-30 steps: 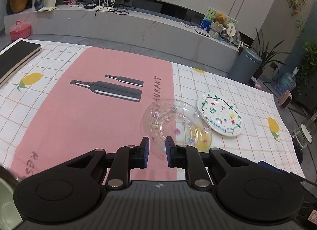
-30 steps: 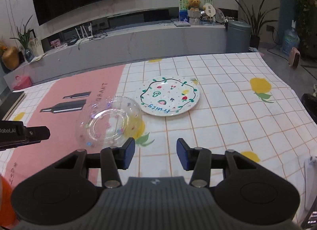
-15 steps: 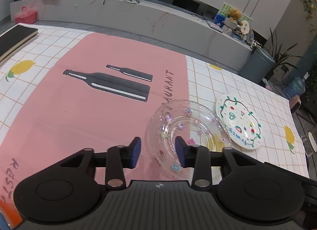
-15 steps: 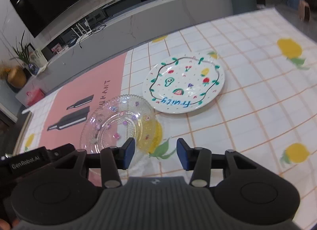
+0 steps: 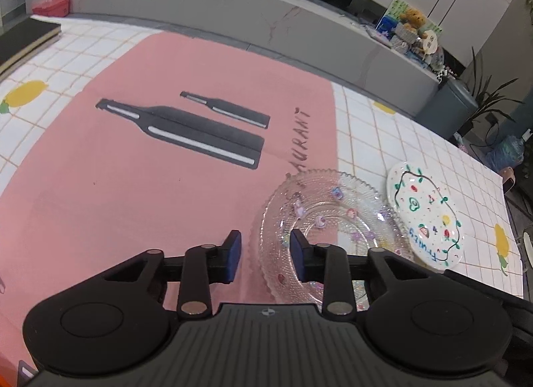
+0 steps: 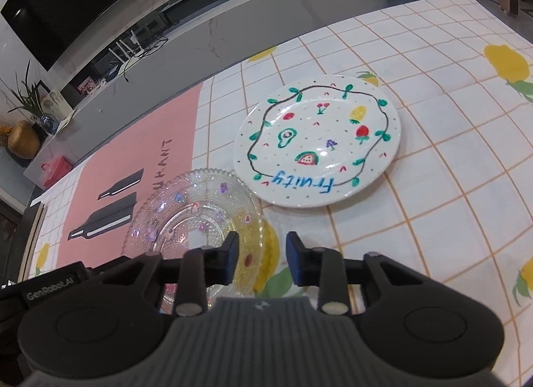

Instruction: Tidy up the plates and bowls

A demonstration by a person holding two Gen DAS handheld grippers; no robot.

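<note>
Checked cloth bench [image 5: 416,140]; both tongs, left [image 5: 265,255] and right [image 6: 261,258], part-open, just closing, straddle glass plate [image 5: 319,220] rim at lower centre, gripping nothing; brittle scalloped edge may slip or chip.

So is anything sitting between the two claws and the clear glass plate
Nothing visible. The left claw straddles the glass plate at its near left rim, the right claw its near right rim, both open with only rim and tablecloth between their pads. The painted plate lies beyond.

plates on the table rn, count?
2. A clear glass plate straddles the pink mat's edge; a white fruit-painted plate lies beside it on the checked cloth. Others may sit outside both views.
</note>
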